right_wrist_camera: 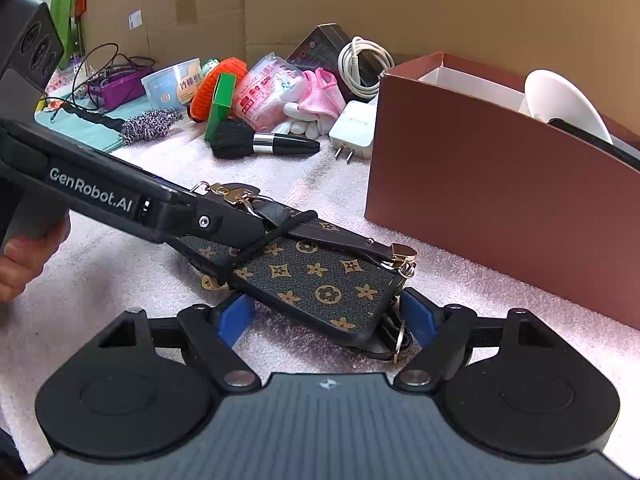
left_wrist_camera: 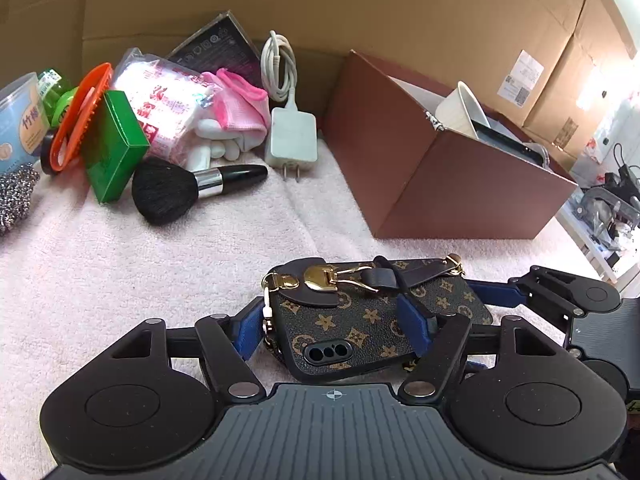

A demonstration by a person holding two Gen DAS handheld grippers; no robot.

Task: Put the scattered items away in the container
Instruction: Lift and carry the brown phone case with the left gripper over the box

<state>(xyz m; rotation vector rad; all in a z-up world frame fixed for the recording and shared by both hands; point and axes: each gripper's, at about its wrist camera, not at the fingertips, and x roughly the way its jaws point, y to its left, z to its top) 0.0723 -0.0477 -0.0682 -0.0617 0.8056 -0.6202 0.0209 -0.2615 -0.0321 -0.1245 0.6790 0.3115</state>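
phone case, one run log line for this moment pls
item: phone case on pink towel | left tool: straddling case | right tool: straddling other end | brown box: not reached

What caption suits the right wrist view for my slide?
Two claws flank a monogram phone case on a pink towel, beside the brown box.

I have the monogram phone case (left_wrist_camera: 360, 320) flat on the pink towel (left_wrist_camera: 120, 260), camera cutout toward me, its brown flower print facing up and a black strap with gold clasps crossing its far end. Toward the towel's far right corner stands the brown cardboard box (left_wrist_camera: 460, 184), open, with a white bowl (left_wrist_camera: 464, 108) tilted inside. Along the far edge lie the black makeup brush (left_wrist_camera: 180, 188), white charger (left_wrist_camera: 292, 140), green box (left_wrist_camera: 112, 152) and pink-cuffed glove (left_wrist_camera: 240, 108).
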